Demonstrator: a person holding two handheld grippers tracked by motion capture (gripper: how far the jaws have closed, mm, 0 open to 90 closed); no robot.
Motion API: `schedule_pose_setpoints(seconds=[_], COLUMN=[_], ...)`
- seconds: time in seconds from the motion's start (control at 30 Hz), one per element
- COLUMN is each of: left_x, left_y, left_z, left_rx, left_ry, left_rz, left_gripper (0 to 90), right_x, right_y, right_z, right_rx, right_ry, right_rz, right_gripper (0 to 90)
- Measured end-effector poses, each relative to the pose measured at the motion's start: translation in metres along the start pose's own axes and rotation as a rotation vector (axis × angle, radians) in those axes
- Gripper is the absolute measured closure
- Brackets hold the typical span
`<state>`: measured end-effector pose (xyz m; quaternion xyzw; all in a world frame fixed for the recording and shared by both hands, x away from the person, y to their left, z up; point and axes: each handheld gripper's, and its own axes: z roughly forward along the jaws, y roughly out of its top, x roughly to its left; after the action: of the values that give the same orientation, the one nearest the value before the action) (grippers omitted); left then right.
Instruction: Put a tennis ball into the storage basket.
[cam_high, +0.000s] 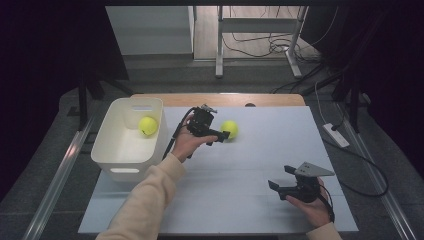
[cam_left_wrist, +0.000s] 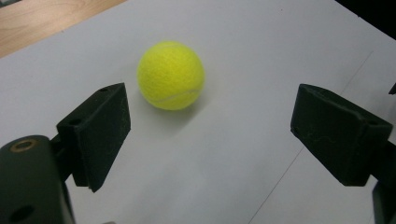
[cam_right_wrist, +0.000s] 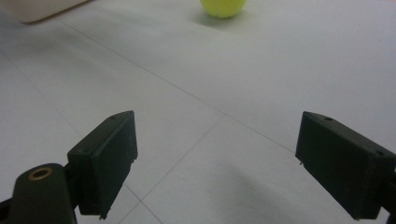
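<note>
A yellow tennis ball (cam_high: 230, 129) lies on the white table sheet (cam_high: 260, 165) near the middle back. My left gripper (cam_high: 218, 137) hovers just left of it, open, jaws pointing at the ball. In the left gripper view the ball (cam_left_wrist: 171, 75) sits a little beyond the tips, nearer the left jaw, untouched. A second tennis ball (cam_high: 148, 125) rests inside the white bin (cam_high: 111, 150) at the left. My right gripper (cam_high: 281, 177) is open at the front right, nothing between its jaws; its view shows the loose ball (cam_right_wrist: 223, 7) far off at the top edge.
The white bin stands at the table's left edge, its corner (cam_right_wrist: 37, 10) visible in the right gripper view. A wooden table strip (cam_high: 220, 99) runs along the back. Cables and a power strip (cam_high: 336, 134) lie on the floor to the right.
</note>
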<state>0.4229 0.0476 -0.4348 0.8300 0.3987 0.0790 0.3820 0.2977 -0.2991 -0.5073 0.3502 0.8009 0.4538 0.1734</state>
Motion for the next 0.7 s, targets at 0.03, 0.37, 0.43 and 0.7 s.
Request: schedule_pose_setpoints(seconds=[0.03,0.37,0.43,0.7], left_x=[0.0,0.001,0.002,0.002], left_y=[0.0,0.002,0.003,0.006], left_z=[0.001,0.015,0.017,0.026], left_rx=[0.004,0.025,0.028,0.037], left_ry=[0.0,0.011,0.014,0.023], left_rz=[0.003,0.002,0.003,0.019], left_gripper=[12.9,12.6,12.7,12.5], right_x=[0.0,0.0,0.0,0.0], right_y=[0.0,0.0,0.0,0.0], right_z=[0.0,0.0,0.0,0.0], right_rx=[0.0,0.0,0.001,0.002], right_ry=[0.0,0.0,0.0,-0.001], right_rz=[0.0,0.001,0.0,0.001], right_gripper=[12.5,12.5,12.5,12.6])
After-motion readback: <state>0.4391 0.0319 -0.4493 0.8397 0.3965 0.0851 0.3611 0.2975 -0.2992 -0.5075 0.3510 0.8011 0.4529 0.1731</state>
